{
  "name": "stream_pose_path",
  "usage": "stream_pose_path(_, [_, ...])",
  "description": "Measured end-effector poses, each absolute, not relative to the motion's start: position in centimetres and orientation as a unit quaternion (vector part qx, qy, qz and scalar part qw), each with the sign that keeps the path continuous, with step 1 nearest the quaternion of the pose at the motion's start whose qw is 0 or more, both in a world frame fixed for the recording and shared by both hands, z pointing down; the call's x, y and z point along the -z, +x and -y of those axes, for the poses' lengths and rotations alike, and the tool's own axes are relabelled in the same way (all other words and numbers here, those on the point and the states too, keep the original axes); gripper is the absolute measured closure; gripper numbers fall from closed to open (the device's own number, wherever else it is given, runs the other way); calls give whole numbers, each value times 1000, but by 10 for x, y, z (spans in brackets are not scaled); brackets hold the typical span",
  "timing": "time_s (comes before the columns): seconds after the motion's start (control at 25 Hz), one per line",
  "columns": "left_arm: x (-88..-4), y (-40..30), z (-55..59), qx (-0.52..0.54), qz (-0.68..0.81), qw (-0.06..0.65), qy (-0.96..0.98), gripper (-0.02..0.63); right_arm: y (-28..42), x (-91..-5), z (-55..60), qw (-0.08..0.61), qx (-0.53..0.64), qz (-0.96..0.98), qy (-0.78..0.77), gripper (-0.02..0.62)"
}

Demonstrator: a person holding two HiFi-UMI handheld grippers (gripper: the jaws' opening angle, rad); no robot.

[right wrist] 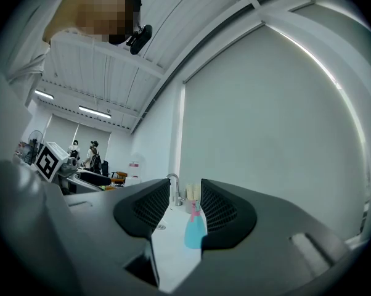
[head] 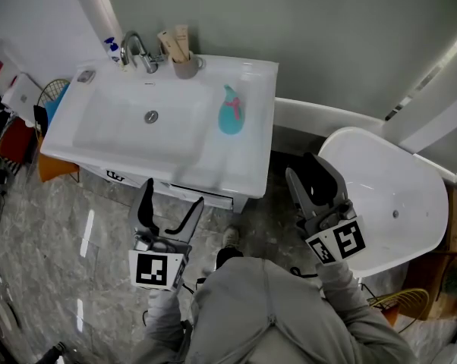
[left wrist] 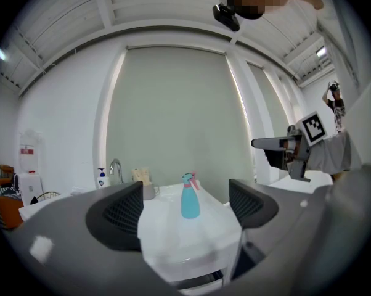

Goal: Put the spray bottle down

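Washbasin ledge (head: pixel 253 156), spray bottle (head: pixel 230 112) upright, left tool (head: pixel 173 193), right tool (head: pixel 307 174) clear

my head camera looks steeply down from well above on the white rectangular ceramic washbasin (head: pixel 251 165), with my left gripper (head: pixel 172 194) and right gripper (head: pixel 304 169) near its bottom edge. the left gripper view sits low in front of the basin and faces along its jaws, tilted up at the grey-green wall (left wrist: pixel 173 116). the right gripper view looks from further right, tilted up more, towards the white ribbed ceiling (right wrist: pixel 99 73). all three views share the teal plastic spray bottle (head: pixel 230 112) and the curved chrome faucet (head: pixel 137 51). each gripper view catches the other gripper at its side.
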State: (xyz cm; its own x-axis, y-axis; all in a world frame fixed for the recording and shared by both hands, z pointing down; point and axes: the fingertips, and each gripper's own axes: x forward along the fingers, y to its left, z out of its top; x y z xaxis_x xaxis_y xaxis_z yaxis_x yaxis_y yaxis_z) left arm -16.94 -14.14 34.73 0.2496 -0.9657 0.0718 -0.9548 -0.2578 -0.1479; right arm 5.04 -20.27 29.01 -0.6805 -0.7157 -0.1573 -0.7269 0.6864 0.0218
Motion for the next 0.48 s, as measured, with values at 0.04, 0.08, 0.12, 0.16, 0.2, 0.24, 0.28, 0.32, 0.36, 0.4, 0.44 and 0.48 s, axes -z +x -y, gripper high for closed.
stream_pose_path(0.04, [-347, -168, 142, 73, -607, 37, -791, 143, 51, -290, 203, 68, -41, -916, -394, 440])
stream_pose_path(0.08, [-347, -167, 143, 73, -606, 37, -791, 143, 52, -290, 204, 68, -41, -915, -395, 440])
stream_pose_path(0.12, [-347, -166, 145, 74, -605, 38, -792, 143, 53, -290, 205, 68, -41, -915, -395, 440])
stream_pose_path(0.16, [-347, -165, 146, 73, -604, 38, -792, 143, 53, -291, 206, 68, -41, -915, -395, 440])
stream_pose_path(0.2, [-347, -165, 147, 73, -604, 37, -793, 143, 54, -291, 207, 68, -40, -915, -395, 440])
stream_pose_path(0.24, [-347, -164, 147, 74, -603, 37, -793, 143, 55, -291, 207, 68, -40, -915, -395, 440])
stream_pose_path(0.28, [-347, -164, 148, 74, -603, 38, -794, 143, 55, -290, 207, 68, -40, -915, -396, 440])
stream_pose_path(0.32, [-347, -163, 148, 75, -602, 38, -794, 143, 55, -290, 206, 68, -41, -915, -396, 440])
stream_pose_path(0.36, [-346, -163, 147, 75, -602, 38, -794, 143, 55, -289, 206, 69, -41, -915, -396, 440])
stream_pose_path(0.4, [-345, -163, 147, 76, -601, 38, -795, 143, 56, -288, 205, 69, -42, -915, -396, 440])
stream_pose_path(0.44, [-345, -162, 148, 77, -601, 38, -795, 143, 56, -287, 205, 69, -43, -915, -396, 440])
stream_pose_path(0.48, [-344, -162, 148, 78, -601, 37, -794, 143, 56, -286, 205, 69, -43, -914, -396, 440])
